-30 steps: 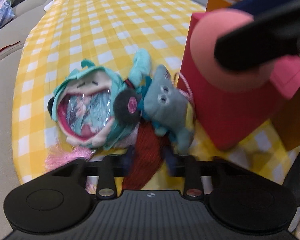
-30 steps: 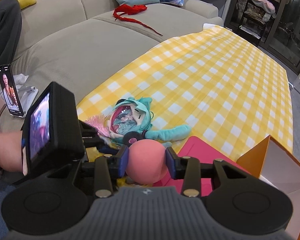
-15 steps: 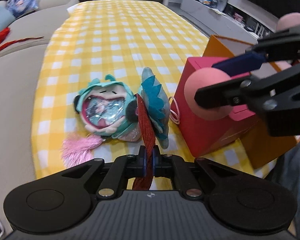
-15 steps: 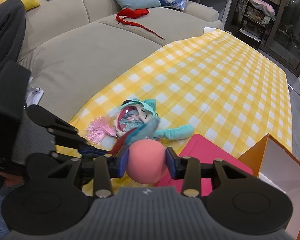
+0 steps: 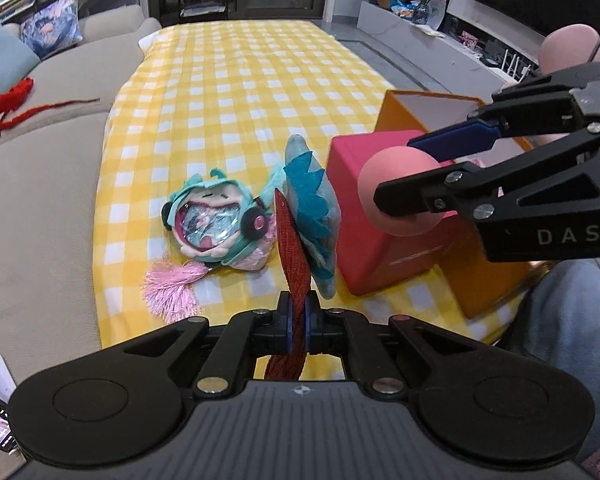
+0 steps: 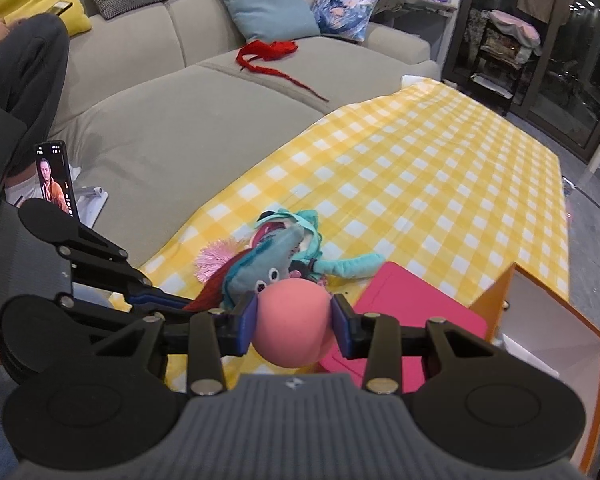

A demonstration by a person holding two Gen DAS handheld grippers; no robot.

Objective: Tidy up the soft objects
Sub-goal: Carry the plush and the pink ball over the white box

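My left gripper (image 5: 297, 322) is shut on the dark red fabric part (image 5: 292, 252) of a grey-blue plush with teal spikes (image 5: 312, 200) and holds it lifted off the yellow checked cloth (image 5: 228, 92). My right gripper (image 6: 293, 324) is shut on a pink soft ball (image 6: 292, 326); it shows at the right of the left wrist view (image 5: 396, 200), in front of the red box (image 5: 364, 248). A teal-haired round plush (image 5: 212, 220) with a pink tassel (image 5: 168, 288) lies on the cloth.
An open orange box (image 5: 412, 108) stands behind the red box; it also shows in the right wrist view (image 6: 540, 320). A grey sofa (image 6: 180, 120) holds a red ribbon (image 6: 268, 52), cushions and a phone on a stand (image 6: 56, 180). A person sits at far left.
My left gripper closed on the grey-blue plush's red fabric and lifted it up and back from the cloth. The right gripper kept holding the pink ball by the red box.
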